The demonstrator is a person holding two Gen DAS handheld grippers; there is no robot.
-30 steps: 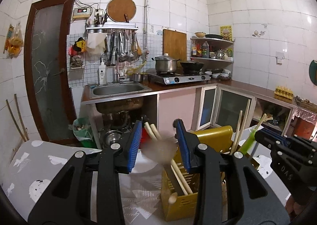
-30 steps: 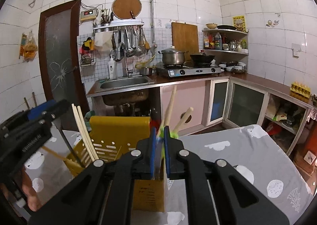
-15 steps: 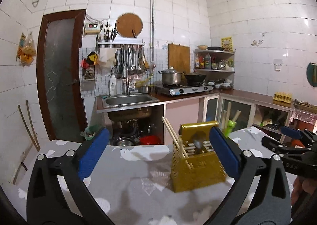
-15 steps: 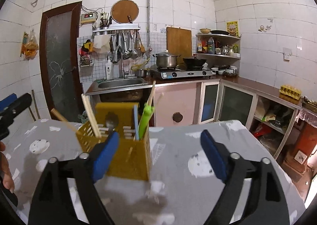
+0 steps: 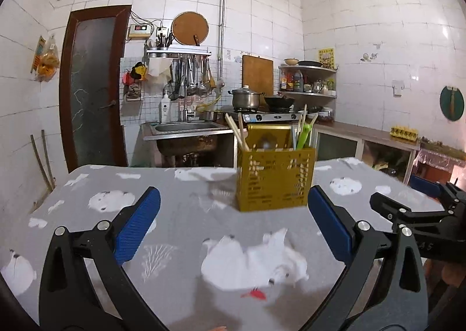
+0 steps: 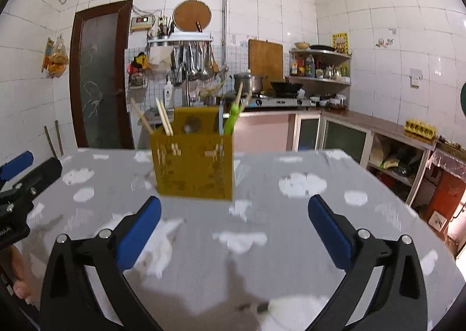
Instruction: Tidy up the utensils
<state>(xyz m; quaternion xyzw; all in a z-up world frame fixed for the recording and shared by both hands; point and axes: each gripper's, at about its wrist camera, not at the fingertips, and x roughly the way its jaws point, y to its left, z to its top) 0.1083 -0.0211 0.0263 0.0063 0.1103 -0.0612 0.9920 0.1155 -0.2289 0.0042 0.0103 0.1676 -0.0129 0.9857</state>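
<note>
A yellow slotted utensil holder [image 5: 275,179] [image 6: 193,168] stands upright on the grey patterned table [image 5: 180,214]. It holds wooden chopsticks [image 5: 237,131] [image 6: 164,121], a metal spoon [image 5: 266,143] and a green-handled utensil [image 5: 304,134] [image 6: 233,118]. My left gripper [image 5: 233,194] is open and empty, well short of the holder. My right gripper [image 6: 234,201] has its jaws opening, wide apart, with nothing between them; it also sits back from the holder. Each gripper shows at the edge of the other's view: the right gripper [image 5: 407,200] and the left gripper [image 6: 26,173].
Beyond the table's far edge are a steel sink [image 5: 186,127], a stove with a pot [image 5: 246,99] and wok, a brown door [image 5: 93,86] and low cabinets [image 6: 343,139]. The table's right edge [image 6: 407,208] drops off beside a red box. A small dark object [image 6: 262,307] lies near me.
Both grippers opened wide and pulled back from the holder, which now looks smaller and farther. The right let go of the green utensil; the left released what it held over the holder.
</note>
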